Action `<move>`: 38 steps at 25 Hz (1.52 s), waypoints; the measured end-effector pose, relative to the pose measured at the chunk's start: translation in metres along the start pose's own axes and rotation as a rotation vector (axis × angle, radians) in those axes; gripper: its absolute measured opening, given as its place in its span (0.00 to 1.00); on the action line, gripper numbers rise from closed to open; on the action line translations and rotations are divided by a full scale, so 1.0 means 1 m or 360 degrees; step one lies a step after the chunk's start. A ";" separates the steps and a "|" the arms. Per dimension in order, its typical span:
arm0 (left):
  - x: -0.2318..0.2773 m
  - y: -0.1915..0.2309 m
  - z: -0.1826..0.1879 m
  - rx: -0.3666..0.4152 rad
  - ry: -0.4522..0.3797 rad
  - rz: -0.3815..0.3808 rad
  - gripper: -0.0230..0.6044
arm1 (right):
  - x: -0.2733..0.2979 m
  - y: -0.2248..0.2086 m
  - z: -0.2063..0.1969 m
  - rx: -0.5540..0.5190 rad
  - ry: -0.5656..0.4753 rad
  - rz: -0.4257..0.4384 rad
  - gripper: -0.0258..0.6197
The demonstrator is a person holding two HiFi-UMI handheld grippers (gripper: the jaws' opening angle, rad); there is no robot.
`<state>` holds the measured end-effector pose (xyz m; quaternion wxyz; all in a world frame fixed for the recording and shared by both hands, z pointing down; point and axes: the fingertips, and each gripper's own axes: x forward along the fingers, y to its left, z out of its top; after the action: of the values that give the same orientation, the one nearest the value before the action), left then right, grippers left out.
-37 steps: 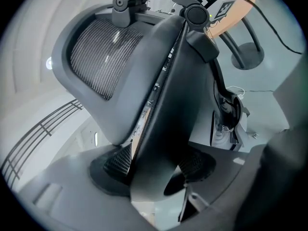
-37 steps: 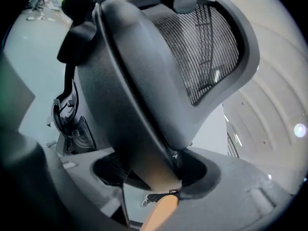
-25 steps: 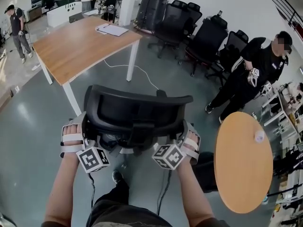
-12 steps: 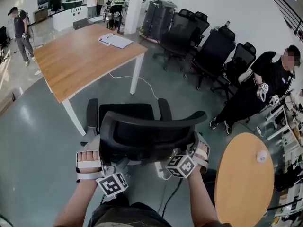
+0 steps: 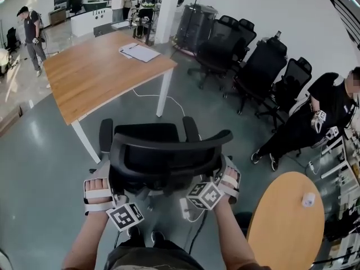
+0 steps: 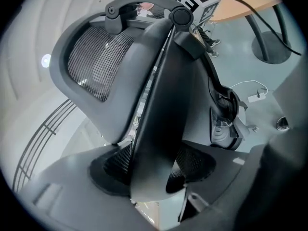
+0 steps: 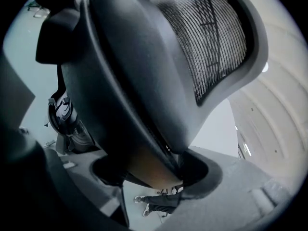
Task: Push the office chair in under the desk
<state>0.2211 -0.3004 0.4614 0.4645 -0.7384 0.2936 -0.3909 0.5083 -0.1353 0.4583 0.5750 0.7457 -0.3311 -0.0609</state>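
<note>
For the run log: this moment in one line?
left gripper: shut on black mesh-back office chair | right gripper: same | chair: short of wooden desk

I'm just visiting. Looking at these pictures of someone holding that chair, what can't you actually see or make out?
- Base and wheels of the chair: head view, mostly hidden under its seat and back.
- Tips of the left claw and right claw: head view, behind the chair back.
- The paper on the desk: head view, print too small.
- The white thing on the round table: head view, too small to name.
</note>
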 end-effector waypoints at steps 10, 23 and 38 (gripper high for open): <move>0.036 0.014 0.015 -0.0023 0.0098 0.0063 0.53 | 0.062 -0.017 0.024 -0.0036 -0.0114 0.0042 0.46; 0.103 0.058 -0.038 -0.0021 0.0115 0.0188 0.55 | 0.115 -0.004 0.119 -0.0080 -0.0341 0.0016 0.47; 0.201 0.104 -0.070 -0.0010 0.0093 0.0219 0.54 | 0.200 -0.002 0.205 -0.0064 -0.0355 0.0033 0.47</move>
<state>0.2592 -0.5338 0.4457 0.4792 -0.7062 0.3584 -0.3784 0.5667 -0.4155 0.4464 0.5499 0.7192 -0.3995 -0.1441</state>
